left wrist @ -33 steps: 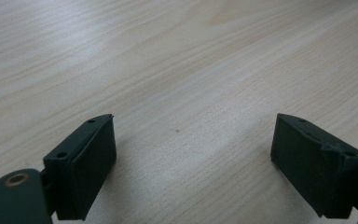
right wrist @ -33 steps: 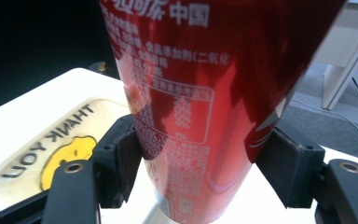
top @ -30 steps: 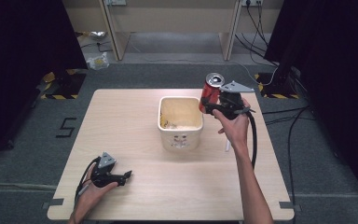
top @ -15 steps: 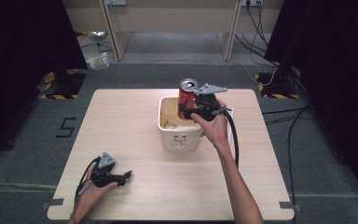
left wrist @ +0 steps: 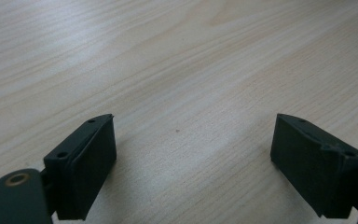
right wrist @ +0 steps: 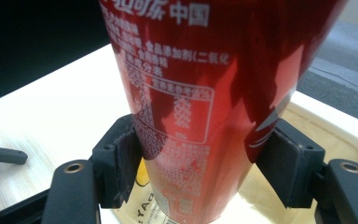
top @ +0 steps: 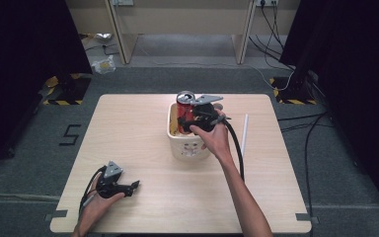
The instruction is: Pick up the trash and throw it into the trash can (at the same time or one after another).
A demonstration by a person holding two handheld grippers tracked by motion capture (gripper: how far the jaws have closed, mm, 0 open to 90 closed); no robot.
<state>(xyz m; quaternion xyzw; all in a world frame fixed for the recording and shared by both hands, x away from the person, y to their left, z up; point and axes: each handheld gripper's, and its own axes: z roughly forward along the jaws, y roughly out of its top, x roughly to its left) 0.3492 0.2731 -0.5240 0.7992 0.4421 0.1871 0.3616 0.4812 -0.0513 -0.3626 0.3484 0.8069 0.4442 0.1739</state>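
Right gripper [top: 186, 114]: clamped on red can [right wrist: 205, 93], upright, held over cream tub [top: 175, 137] at table [top: 128, 128] centre; forearm reaching in from below. Can print, right gripper view: white Chinese characters, "中国" legible, boxed small print beneath. Tub front: small marks, unreadable from high view. Left gripper [left wrist: 193, 163]: spread wide, nothing between, resting near front-left table edge

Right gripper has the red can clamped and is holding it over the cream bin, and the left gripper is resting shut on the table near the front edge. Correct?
Not quite: the left gripper is open, not shut. The left gripper view shows its jaws standing wide apart with bare table between them. The rest holds: the right gripper is clamped on the red can over the cream bin.
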